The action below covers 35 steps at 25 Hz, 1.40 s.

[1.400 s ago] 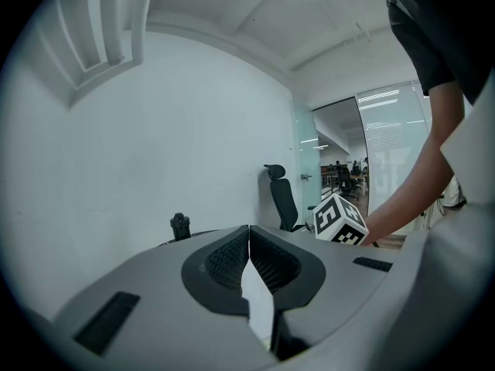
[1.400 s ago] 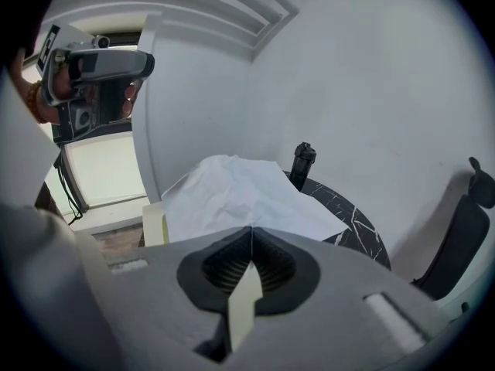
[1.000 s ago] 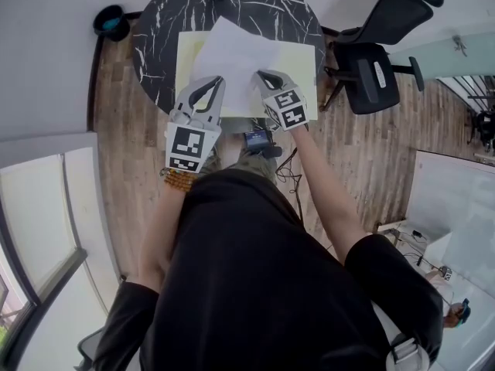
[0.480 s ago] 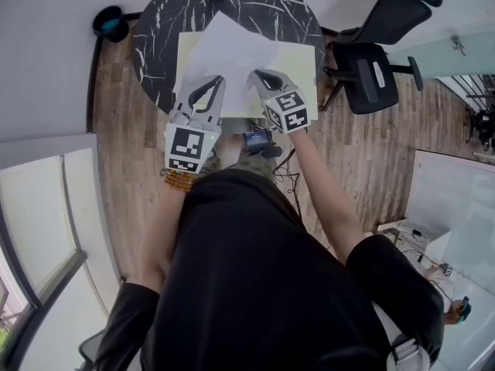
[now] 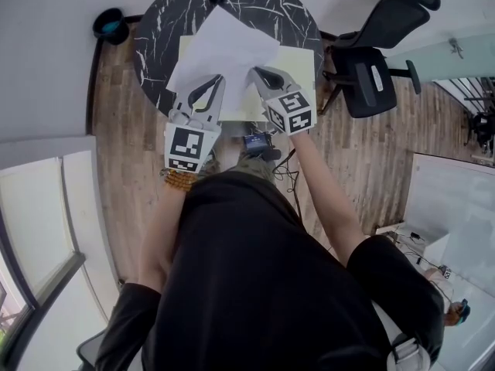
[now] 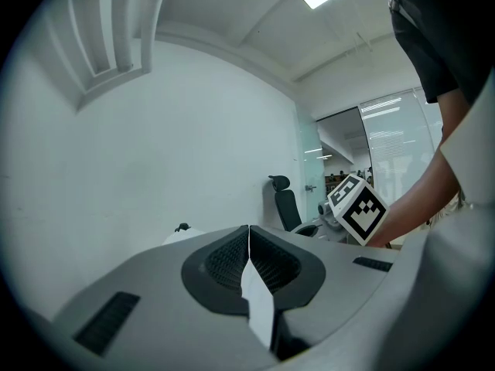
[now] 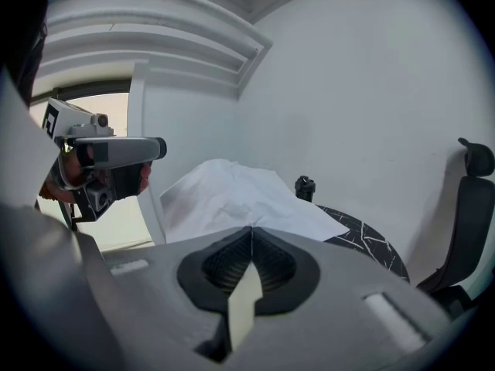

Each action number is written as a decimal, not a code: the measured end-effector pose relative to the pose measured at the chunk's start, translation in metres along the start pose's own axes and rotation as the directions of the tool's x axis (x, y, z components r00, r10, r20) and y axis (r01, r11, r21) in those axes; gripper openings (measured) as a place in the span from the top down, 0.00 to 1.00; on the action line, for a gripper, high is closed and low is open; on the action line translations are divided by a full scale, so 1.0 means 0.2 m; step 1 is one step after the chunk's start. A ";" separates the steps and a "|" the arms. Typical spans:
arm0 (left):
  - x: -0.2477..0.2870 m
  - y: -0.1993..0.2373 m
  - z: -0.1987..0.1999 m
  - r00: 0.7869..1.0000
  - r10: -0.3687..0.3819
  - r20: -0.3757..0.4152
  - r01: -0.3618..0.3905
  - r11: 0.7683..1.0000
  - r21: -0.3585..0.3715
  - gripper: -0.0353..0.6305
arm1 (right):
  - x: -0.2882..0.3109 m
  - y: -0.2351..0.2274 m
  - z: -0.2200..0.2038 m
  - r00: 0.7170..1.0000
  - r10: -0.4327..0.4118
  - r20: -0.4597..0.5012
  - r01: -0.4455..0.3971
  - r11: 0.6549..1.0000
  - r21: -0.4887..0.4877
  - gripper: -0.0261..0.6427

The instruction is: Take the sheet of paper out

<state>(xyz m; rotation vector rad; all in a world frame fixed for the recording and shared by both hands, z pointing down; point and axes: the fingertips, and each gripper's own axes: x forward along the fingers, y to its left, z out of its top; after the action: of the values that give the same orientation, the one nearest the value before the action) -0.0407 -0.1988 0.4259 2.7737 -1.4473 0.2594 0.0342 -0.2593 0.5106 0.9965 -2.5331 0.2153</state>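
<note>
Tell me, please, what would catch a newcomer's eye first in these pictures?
A big white sheet of paper lies skewed over a pale yellow folder on the round black marble table. The left tongs are shut on the paper's near edge, and the right tongs pinch the folder.

The white sheet of paper [image 5: 220, 49] is humping up, creased, one corner pointing far, its left edge overhanging the pale yellow folder [image 5: 298, 62], which is lying on the black marbled table [image 5: 155, 29].
</note>
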 end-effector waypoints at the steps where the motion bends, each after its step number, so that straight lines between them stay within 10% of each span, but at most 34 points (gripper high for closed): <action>1: -0.01 0.01 0.01 1.000 0.007 0.005 -0.007 1.000 -0.006 0.93 | 0.00 0.00 0.03 1.000 0.000 0.010 0.000 1.000 0.003 0.96; 35: -0.14 0.07 0.22 0.990 0.051 0.130 -0.056 0.998 0.033 0.93 | -0.33 0.29 0.61 0.936 -0.054 0.348 0.069 0.997 -0.031 0.96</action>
<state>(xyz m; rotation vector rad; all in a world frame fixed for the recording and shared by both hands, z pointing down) -0.0605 -0.1875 0.3782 2.8320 -1.5618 0.1087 0.0002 -0.2114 0.3720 1.1843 -2.7991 -0.0397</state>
